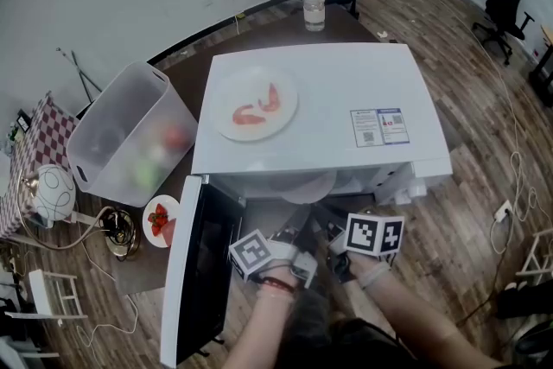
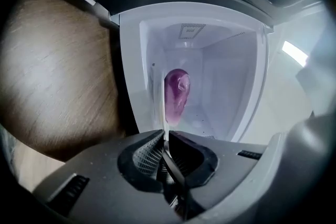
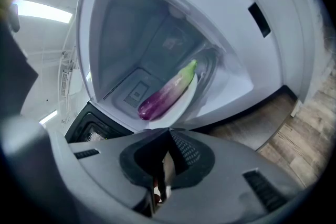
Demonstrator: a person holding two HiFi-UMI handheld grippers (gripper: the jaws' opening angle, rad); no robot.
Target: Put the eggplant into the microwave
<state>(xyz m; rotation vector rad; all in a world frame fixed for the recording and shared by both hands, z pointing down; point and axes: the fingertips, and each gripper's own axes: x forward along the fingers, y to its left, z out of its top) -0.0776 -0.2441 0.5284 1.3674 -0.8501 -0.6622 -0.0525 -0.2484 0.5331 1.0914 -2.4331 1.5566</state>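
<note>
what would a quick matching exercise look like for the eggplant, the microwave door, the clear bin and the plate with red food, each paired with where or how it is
Things:
1. eggplant
2. microwave door
3. clear bin
4. plate with red food

Places or states:
A. on top of the microwave
B. swung open
C. lying on a white plate that the left gripper and the right gripper both clamp by the rim
D. beside the microwave, on the open door's side

Pairs: 1-C, 2-B, 3-D, 4-A
</note>
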